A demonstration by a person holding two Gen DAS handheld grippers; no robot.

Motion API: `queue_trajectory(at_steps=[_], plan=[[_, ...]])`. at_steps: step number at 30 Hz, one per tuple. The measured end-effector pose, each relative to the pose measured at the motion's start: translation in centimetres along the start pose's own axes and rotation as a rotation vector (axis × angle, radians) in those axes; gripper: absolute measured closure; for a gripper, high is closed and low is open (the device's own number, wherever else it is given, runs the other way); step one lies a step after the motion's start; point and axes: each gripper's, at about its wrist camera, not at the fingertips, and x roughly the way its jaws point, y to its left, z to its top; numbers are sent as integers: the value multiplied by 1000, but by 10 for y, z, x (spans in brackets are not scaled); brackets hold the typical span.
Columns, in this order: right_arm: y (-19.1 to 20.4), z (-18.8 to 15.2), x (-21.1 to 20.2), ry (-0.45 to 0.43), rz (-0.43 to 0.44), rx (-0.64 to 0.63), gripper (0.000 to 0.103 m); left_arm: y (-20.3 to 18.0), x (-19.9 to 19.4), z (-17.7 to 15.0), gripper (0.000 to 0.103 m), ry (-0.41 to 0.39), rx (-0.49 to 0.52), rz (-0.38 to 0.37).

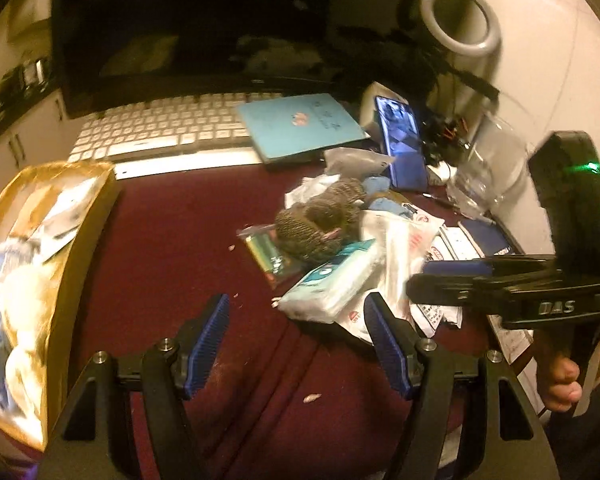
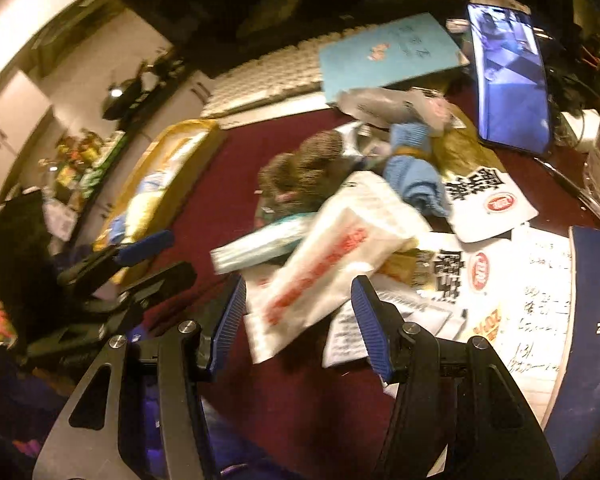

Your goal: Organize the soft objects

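A pile of soft things lies on the dark red cloth: a brown knitted bundle (image 1: 320,228) (image 2: 304,172), a white tissue pack with teal print (image 1: 332,280) (image 2: 260,244), a white bag with red print (image 1: 404,248) (image 2: 332,268) and a blue rolled cloth (image 2: 416,168). A gold box (image 1: 84,240) (image 2: 172,168) at the left holds white and blue soft items. My left gripper (image 1: 296,308) is open and empty, just short of the tissue pack. My right gripper (image 2: 300,292) is open, its jaws either side of the white bag's near end; it also shows in the left wrist view (image 1: 452,280).
A white keyboard (image 1: 160,128) and a dark monitor (image 1: 188,32) stand at the back. A blue booklet (image 1: 300,124), a lit phone (image 1: 400,124) (image 2: 508,76), a ring light (image 1: 460,16), clear plastic (image 1: 488,168) and printed papers (image 2: 540,280) crowd the right side.
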Motion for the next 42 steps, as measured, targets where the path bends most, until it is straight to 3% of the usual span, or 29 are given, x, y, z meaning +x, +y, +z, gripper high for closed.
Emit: queue_trajectory(at_steps=[9, 11, 12, 15, 16, 17, 20, 22, 24, 27, 32, 36, 42], plan=[[-15, 11, 18, 40, 93, 84, 57, -12, 33, 25, 35, 30, 91, -30], [-20, 10, 19, 45, 97, 96, 57, -14, 42, 28, 50, 53, 116, -36], [-20, 10, 19, 47, 101, 107, 57, -15, 48, 28, 66, 75, 126, -26], [-25, 12, 20, 44, 103, 163, 57, -13, 47, 23, 80, 63, 107, -36], [-26, 13, 21, 42, 102, 180, 57, -12, 43, 20, 89, 48, 96, -41], [-27, 13, 22, 39, 94, 191, 57, -10, 39, 17, 91, 39, 78, -50], [-22, 14, 23, 32, 57, 172, 57, -1, 29, 6, 92, 16, -6, -68], [-15, 13, 24, 40, 35, 153, 66, 8, 21, -3, 92, 2, -75, -84], [-10, 11, 25, 51, 45, 152, 83, 14, 14, -10, 92, -14, -124, -93], [-3, 9, 25, 52, 26, 129, 89, 28, 5, -22, 93, -30, -199, -105], [8, 1, 12, 29, 27, 118, 90, 45, -15, -35, 93, -68, -271, -124], [22, -4, -8, -45, -1, 97, 91, 54, -37, -38, 93, -120, -319, -125], [67, -3, -30, -145, 66, -11, 91, 74, -75, -36, 93, -220, -389, -104]])
